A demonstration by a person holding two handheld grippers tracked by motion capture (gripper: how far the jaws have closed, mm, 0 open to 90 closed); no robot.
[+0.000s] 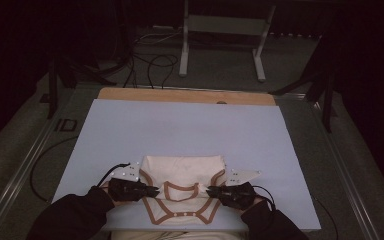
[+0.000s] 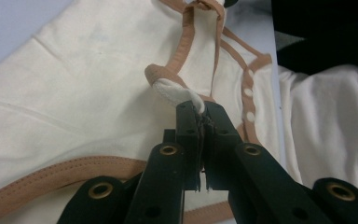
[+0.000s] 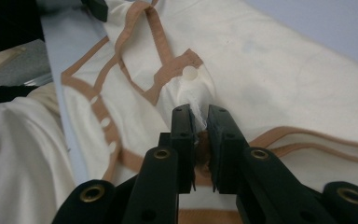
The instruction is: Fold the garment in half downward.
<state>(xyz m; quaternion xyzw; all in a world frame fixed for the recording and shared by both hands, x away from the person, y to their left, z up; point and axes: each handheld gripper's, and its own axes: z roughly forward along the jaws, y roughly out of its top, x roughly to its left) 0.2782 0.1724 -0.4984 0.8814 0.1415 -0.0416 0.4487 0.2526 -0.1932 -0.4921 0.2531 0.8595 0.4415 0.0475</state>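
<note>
The cream bodysuit (image 1: pixel 182 192) was laid at the near edge of the white table (image 1: pixel 190 130). Each shoulder was pinched by closed jaws, left gripper (image 2: pixel 199 112) and right gripper (image 3: pixel 199 116) alike, seemingly so the cloth could be spread flat.

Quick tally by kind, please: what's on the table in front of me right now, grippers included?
Grippers: 2, the left gripper and the right gripper, each shut on the cloth
Garments: 1, a cream garment with tan trim and white snaps
Table mats: 1, a pale blue mat
Total: 4
</note>
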